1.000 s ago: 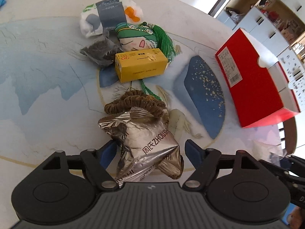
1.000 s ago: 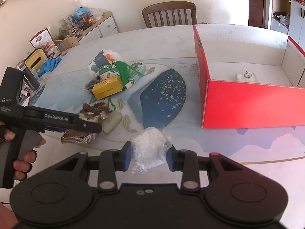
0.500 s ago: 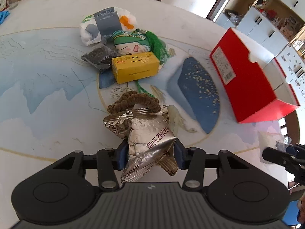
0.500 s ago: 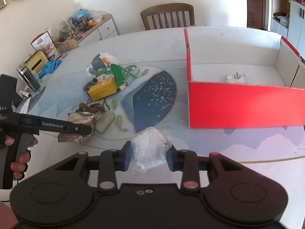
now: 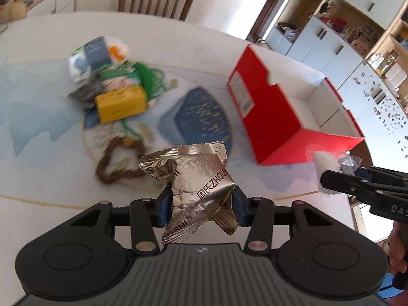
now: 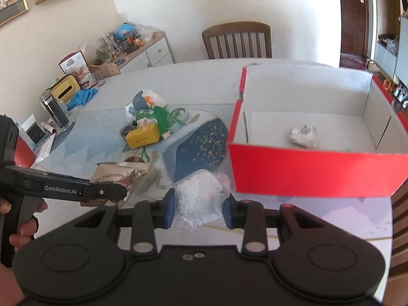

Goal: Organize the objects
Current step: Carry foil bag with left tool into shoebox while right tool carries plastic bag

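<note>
My left gripper [image 5: 201,204] is shut on a crumpled silver foil snack packet [image 5: 193,178], held above the table with both blue pads pressed into its sides. In the right wrist view my right gripper [image 6: 200,209] is shut on a clear bag of white bits [image 6: 201,196], just in front of the near wall of the open red box [image 6: 306,170]. A small white object [image 6: 304,136] lies inside the box. The left wrist view shows the red box [image 5: 270,117] ahead to the right, with the bag of white bits [image 5: 326,160] at its near corner.
A pile sits mid-table: a yellow carton [image 5: 119,103], a green-haired doll [image 5: 122,76], a tissue pack [image 5: 94,53] and a dark pouch. A brown fuzzy ring [image 5: 117,163] lies nearer. A wooden chair [image 5: 155,1] stands behind. Jars and boxes crowd the table's far left edge [image 6: 54,109].
The left jaws closed on the foil packet and lifted it off the table, leaving the brown ring behind. Both grippers rose and drew nearer the red box, the right still gripping its bag.
</note>
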Tool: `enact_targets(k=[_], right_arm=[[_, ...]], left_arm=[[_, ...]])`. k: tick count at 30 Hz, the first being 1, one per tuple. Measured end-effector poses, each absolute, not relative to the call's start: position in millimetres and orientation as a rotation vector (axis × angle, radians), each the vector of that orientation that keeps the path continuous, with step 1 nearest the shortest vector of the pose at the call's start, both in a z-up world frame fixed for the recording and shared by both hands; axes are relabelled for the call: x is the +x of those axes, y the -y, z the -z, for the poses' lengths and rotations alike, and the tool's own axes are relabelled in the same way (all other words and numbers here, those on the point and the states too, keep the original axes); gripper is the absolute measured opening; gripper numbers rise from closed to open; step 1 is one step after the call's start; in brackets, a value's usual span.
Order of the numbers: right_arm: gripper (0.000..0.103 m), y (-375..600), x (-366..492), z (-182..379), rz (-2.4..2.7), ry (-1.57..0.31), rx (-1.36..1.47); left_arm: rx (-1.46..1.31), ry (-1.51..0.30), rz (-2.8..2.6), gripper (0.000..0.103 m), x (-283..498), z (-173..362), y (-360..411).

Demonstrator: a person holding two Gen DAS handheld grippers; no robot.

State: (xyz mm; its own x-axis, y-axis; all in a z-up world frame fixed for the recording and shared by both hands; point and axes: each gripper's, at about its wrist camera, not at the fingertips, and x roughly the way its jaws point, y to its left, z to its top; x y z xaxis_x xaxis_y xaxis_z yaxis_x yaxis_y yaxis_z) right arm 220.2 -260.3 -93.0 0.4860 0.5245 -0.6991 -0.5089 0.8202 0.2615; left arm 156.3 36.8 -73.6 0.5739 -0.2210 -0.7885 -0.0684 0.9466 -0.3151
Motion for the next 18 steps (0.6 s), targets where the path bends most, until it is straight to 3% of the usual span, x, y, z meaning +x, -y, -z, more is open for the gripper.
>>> enact_targets(k=[18], right_arm=[[0.035,340.8,271.0,63.8,-0.557,-0.746,0.011]], left_arm=[[-0.222,-0.815,0.216,0.047,212.3,9.2,50.1]])
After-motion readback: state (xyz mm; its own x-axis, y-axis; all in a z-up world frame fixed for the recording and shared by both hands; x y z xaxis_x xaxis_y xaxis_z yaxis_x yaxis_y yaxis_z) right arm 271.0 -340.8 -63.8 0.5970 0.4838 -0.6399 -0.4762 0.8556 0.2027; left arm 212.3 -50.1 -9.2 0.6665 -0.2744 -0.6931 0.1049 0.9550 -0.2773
